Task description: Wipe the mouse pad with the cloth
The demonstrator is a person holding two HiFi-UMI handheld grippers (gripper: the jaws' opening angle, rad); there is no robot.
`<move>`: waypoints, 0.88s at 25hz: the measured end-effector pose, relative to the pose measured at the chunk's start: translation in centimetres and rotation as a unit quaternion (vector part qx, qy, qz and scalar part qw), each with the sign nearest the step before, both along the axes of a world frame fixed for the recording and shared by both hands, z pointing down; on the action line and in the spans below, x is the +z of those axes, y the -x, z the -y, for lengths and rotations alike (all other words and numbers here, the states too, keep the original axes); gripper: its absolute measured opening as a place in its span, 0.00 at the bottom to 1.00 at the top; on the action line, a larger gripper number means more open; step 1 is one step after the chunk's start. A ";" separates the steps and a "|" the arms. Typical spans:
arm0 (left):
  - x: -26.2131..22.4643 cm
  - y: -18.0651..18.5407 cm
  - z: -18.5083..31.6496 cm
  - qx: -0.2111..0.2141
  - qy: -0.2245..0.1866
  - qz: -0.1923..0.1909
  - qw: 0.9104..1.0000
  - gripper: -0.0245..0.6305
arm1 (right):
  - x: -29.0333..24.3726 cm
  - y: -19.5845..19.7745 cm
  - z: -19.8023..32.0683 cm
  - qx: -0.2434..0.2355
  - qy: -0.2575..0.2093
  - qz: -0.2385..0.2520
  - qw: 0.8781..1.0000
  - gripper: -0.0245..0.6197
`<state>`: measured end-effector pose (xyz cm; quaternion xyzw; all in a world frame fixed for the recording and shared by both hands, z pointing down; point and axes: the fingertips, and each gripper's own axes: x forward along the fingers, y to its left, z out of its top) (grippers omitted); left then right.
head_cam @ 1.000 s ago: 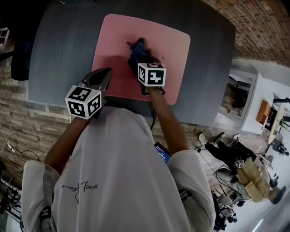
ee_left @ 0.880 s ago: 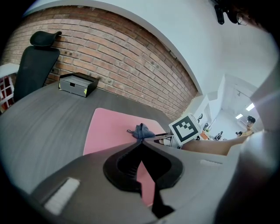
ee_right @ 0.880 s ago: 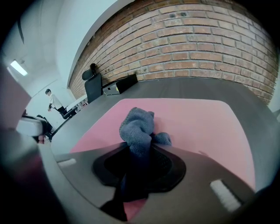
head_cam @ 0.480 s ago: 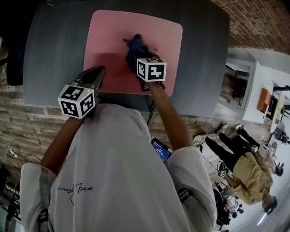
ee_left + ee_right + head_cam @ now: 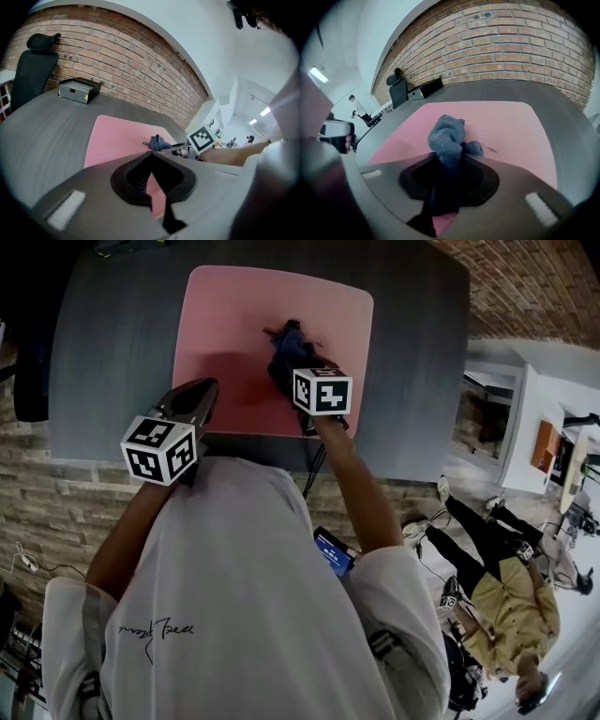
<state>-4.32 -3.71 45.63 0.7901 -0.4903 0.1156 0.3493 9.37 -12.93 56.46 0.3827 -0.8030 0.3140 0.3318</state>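
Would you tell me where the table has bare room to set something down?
Free: the table right of the mouse pad, and left of it. Crowded: the pad's near edge, with the cloth, right gripper and left gripper.

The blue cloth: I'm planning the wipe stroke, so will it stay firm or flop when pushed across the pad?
Probably floppy: the cloth bunches in soft folds above the right gripper, whose jaws are shut on it. Likely light: it stands crumpled without sagging flat. Its fuzzy surface may drag rather than slide on the mouse pad.
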 end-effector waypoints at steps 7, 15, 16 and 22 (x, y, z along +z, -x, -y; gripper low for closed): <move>-0.2 0.1 -0.1 0.003 -0.003 -0.004 1.000 0.06 | 0.0 -0.8 -0.3 0.003 -0.006 -0.006 1.000 0.20; -0.4 -0.1 -0.1 0.008 -0.006 -0.007 1.000 0.06 | 0.0 -2.4 -0.6 0.014 -0.007 -0.019 1.000 0.20; -0.4 -0.1 -0.1 0.008 -0.007 -0.008 1.000 0.06 | 0.0 -2.6 -0.6 0.015 -0.007 -0.019 1.000 0.20; -0.5 0.0 0.0 0.011 -0.009 -0.013 1.000 0.06 | 0.2 -3.8 -0.8 0.029 -0.003 -0.024 0.999 0.20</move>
